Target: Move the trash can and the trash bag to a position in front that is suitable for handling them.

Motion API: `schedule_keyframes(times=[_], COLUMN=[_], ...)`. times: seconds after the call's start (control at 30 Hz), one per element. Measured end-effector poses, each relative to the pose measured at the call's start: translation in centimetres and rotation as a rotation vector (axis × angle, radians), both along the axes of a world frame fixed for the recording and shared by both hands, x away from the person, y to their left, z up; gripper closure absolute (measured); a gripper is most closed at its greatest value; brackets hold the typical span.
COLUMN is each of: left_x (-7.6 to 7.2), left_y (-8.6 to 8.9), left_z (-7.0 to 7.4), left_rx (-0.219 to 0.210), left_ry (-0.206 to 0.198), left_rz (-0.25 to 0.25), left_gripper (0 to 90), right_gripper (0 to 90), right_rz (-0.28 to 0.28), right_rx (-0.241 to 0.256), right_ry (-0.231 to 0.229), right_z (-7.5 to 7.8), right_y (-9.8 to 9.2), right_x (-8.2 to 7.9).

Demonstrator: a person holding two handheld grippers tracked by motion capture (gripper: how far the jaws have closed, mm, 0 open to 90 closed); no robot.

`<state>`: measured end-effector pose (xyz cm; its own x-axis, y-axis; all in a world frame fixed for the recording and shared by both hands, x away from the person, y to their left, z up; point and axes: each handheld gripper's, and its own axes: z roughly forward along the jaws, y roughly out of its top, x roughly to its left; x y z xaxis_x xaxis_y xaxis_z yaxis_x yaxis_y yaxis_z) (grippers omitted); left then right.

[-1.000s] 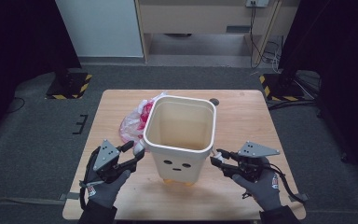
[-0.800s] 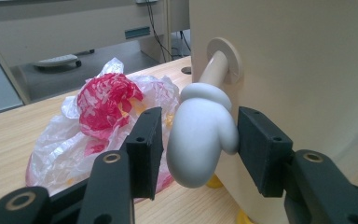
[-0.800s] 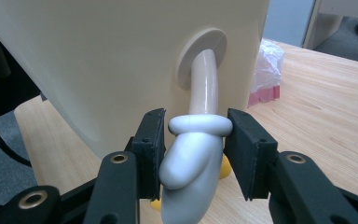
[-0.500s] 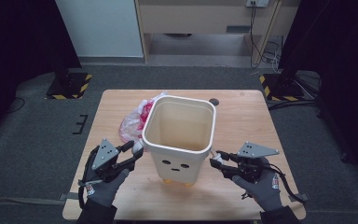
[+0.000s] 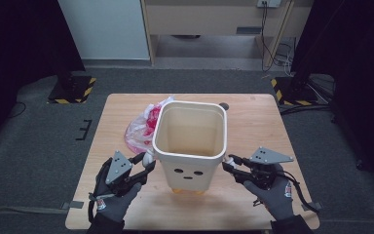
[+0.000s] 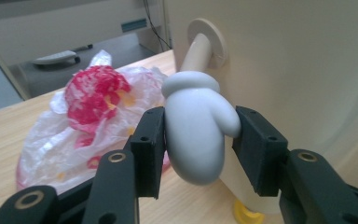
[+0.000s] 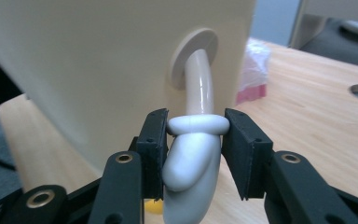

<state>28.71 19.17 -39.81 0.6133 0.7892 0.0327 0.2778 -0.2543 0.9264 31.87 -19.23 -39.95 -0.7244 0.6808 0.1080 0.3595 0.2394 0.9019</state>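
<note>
Hardly anything has moved since the earlier frames: both grippers sit where they were beside the bin (image 5: 190, 141), which stands near the front middle of the table (image 5: 258, 117) with a plastic bag (image 5: 141, 127) just behind its left side.

On the left, the left gripper (image 6: 193, 140) has its jaws on either side of the white mitten-shaped left handle (image 6: 196, 135) that sticks out of the bin's side on a short arm. The near jaw touches the mitten; whether the other presses it I cannot tell, so the grip looks partial at best. To lift well, it should close fully on the widest part of the mitten.

On the right, the right gripper (image 7: 193, 154) clamps the cuff of the right handle (image 7: 193, 149), both pads touching it. This hold looks firmer, though it sits high on the mitten.

Both gloved hands lie low near the table edge, palms down, grippers angled inward toward the bin. Lifting evenly with both should keep it level.
</note>
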Motion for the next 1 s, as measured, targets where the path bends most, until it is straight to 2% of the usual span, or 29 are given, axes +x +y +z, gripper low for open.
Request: schedule_keyframes(times=[0.2, 0.37, 0.67, 1.0], left_x=[-1.3, -2.0, -2.2, -2.2], left_y=[-1.2, -1.4, -1.2, -1.1], left_z=[0.2, 0.1, -0.3, -0.3], left_rx=[0.000, 0.002, -0.008, -0.004], left_ry=[-0.013, -0.013, -0.006, -0.005], left_rz=[-0.025, -0.022, -0.017, -0.016], left_gripper=[52.4, 52.1, 52.0, 52.0], right_gripper=[61.2, 61.0, 60.9, 60.7], right_rz=[-0.069, -0.089, -0.088, -0.081], right_rx=[-0.007, -0.002, 0.003, 0.001], right_ry=[-0.024, -0.032, -0.055, -0.047], right_z=[-0.3, -0.5, -0.6, -0.9], right_y=[-0.6, -0.6, -0.3, -0.2], right_x=[0.3, 0.3, 0.3, 0.4])
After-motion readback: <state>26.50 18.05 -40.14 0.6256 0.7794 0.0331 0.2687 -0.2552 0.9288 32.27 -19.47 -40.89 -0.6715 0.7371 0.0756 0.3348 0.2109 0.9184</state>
